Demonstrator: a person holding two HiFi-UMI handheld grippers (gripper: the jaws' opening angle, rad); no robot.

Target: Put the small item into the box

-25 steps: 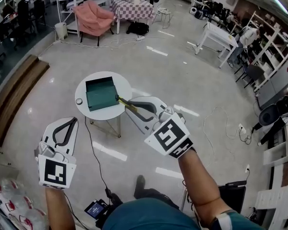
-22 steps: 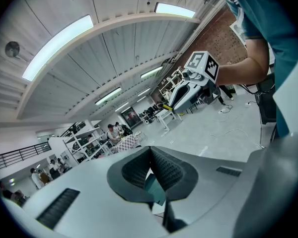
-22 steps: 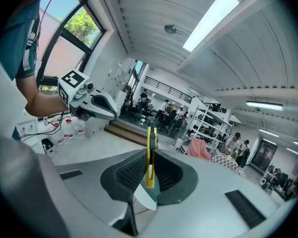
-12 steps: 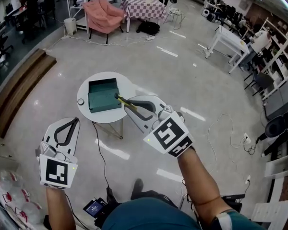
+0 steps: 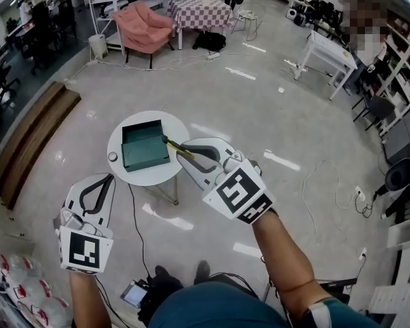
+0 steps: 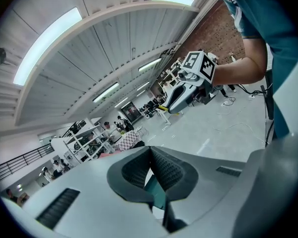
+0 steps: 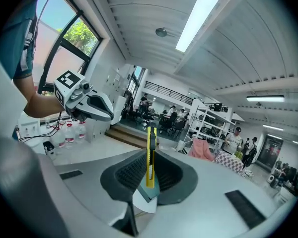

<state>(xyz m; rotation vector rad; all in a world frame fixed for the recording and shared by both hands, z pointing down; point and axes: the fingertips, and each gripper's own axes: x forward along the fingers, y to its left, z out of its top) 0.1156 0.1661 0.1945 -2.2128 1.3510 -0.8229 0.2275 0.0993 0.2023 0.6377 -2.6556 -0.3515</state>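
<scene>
right gripper (image 5: 181,146) pinching yellow cutter (image 7: 150,155), green box (image 5: 133,130)

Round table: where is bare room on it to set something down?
The white table is bare in the strip between the green box and its near rim, and in a narrower one behind the box. Its left edge holds a small round item; the right side is crowded by the yellow knife in the right tongs.

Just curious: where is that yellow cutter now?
Head view, centre: the right gripper holds the yellow cutter, tip by the green box on the round table.
</scene>
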